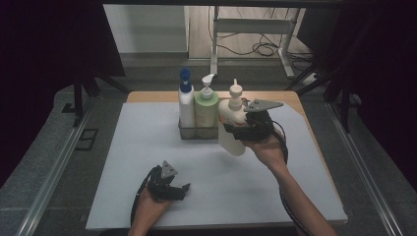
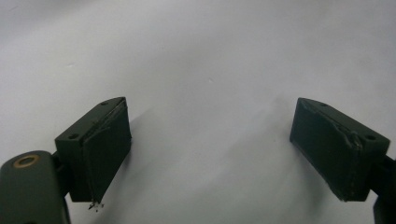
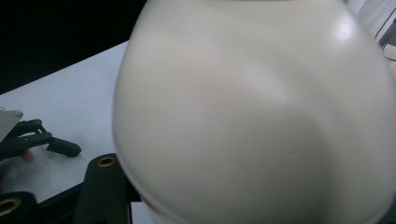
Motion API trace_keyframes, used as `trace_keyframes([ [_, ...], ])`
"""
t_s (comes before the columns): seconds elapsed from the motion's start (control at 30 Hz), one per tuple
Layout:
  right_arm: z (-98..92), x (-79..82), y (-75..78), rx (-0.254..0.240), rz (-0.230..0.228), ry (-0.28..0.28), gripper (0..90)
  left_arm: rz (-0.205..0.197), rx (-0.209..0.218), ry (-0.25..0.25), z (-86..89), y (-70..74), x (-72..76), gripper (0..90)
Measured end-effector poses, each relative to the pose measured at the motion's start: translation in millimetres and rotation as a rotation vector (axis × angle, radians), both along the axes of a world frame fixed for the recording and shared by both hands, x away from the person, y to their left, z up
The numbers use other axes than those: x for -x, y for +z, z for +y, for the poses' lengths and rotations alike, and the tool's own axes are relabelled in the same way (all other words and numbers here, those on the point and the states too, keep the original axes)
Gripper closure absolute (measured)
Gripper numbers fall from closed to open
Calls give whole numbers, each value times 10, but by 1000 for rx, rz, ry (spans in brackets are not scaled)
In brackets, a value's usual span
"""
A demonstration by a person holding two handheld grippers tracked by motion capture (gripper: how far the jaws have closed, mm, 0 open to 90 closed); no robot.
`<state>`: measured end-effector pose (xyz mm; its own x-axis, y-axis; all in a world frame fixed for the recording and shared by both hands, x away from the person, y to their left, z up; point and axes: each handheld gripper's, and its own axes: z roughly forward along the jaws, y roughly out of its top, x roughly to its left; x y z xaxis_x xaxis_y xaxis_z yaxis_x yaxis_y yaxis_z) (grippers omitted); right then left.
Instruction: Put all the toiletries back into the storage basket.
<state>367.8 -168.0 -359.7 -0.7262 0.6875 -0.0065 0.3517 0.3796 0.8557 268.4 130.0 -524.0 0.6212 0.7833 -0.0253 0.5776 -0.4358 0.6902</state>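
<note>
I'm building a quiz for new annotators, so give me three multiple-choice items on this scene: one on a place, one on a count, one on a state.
1. Where is the cream bottle?
A. Standing in the rack
B. Held off the table by the right gripper, just right of the rack
C. Lying by the left gripper

2. How many bottles stand in the rack?
A. Two
B. Three
C. None

3. How is the left gripper?
A. Shut on a bottle
B. Shut on nothing
C. Open, holding nothing

Answers:
1 B: the high view shows the bottle tilted in the right gripper beside the rack.
2 A: the blue-capped bottle and the green bottle stand there.
3 C: the left gripper view shows its jaws wide apart over the bare white table.
</note>
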Motion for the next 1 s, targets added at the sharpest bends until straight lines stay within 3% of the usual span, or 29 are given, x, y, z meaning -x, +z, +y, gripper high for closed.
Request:
trace_keyframes([
  [0.5,-63,-169,106,-6,-18,-61,400,0,0,0,0,0,0,124],
  [1.0,-15,-395,113,-18,-38,-111,400,0,0,1,-1,0,0,124],
])
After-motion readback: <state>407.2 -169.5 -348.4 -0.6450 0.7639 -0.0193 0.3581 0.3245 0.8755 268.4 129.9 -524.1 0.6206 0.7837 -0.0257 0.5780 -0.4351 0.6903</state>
